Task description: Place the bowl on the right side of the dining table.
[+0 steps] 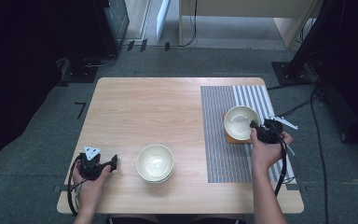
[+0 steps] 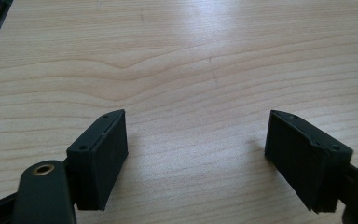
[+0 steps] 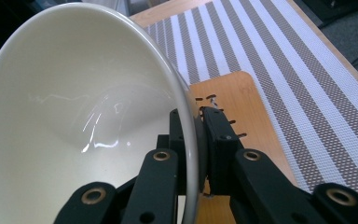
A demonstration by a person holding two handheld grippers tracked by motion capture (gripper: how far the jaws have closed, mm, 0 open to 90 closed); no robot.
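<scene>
The right gripper (image 3: pixel 193 154) pinched the rim of the cream bowl (image 3: pixel 74 116) above the wooden coaster (image 3: pixel 228 98) on the striped mat (image 1: pixel 223 140); it needed lowering level, centred. The left gripper (image 2: pixel 196 158) stood released over the table (image 2: pixel 177 56).

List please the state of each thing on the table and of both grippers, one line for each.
right gripper: shut on the rim of the held bowl.
held bowl: empty, over the wooden coaster.
wooden coaster: flat on the striped mat.
striped mat: spread flat on the table.
stacked bowls: nested, upright, top one empty.
left gripper: open, nothing between the jaws.
</scene>
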